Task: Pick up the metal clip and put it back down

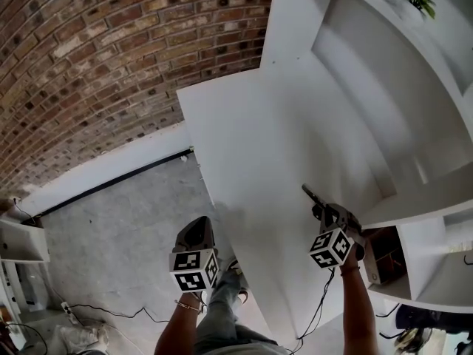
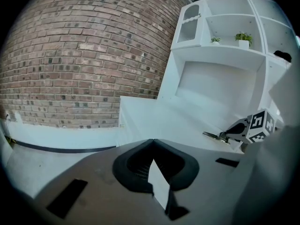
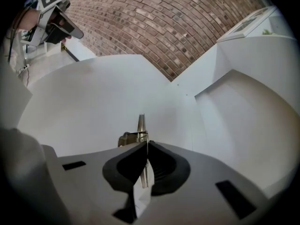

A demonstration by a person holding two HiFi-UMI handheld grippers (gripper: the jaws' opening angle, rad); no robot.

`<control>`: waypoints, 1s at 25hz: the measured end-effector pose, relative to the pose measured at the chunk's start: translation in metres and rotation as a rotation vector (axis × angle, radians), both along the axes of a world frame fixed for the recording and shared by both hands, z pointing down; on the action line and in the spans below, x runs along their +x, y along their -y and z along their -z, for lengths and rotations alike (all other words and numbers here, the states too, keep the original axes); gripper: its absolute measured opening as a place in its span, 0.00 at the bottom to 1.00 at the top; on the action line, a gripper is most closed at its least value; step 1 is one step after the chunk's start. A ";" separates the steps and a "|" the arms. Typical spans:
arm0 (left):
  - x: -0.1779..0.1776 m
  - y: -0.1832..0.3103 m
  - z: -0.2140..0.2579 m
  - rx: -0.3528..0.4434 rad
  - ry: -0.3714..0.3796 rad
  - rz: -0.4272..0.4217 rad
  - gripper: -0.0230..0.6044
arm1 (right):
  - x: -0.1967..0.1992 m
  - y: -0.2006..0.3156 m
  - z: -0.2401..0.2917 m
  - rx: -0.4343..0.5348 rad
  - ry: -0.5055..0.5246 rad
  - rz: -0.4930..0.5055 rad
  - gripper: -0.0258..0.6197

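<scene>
Right now your left gripper [image 1: 196, 224] hangs clenched on nothing just off the left edge of the white table [image 1: 251, 139], while your right gripper [image 3: 144, 145] is clamped on the metal clip [image 3: 141, 125] low over the table's near right part. You look to be between lift and set-down, so the next move calls for lowering the clip flat onto the table and easing the jaws apart. Beyond the table's right side, the shelf unit [image 2: 225, 55] holds two small potted plants [image 2: 243, 37] on one shelf.
</scene>
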State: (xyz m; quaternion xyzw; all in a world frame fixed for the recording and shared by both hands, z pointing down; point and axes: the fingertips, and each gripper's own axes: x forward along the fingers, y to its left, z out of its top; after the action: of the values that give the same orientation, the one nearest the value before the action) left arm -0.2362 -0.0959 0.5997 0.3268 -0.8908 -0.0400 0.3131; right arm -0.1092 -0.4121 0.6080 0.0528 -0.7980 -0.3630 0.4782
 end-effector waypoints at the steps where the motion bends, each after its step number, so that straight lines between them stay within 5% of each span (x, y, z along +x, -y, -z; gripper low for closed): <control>1: 0.000 0.001 0.002 0.000 0.004 -0.005 0.05 | 0.000 -0.002 0.003 -0.008 0.012 -0.006 0.06; 14: 0.026 0.025 0.054 0.024 0.088 -0.115 0.05 | 0.035 -0.033 0.070 -0.253 0.303 -0.195 0.06; 25: 0.060 0.060 0.131 0.106 0.207 -0.264 0.05 | 0.104 -0.063 0.153 -0.501 0.776 -0.522 0.05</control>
State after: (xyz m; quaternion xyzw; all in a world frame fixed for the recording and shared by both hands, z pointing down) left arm -0.1764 -0.1561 0.4684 0.4594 -0.8642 -0.0114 0.2048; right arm -0.0049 -0.3491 0.4553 0.2641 -0.9389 0.0160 0.2202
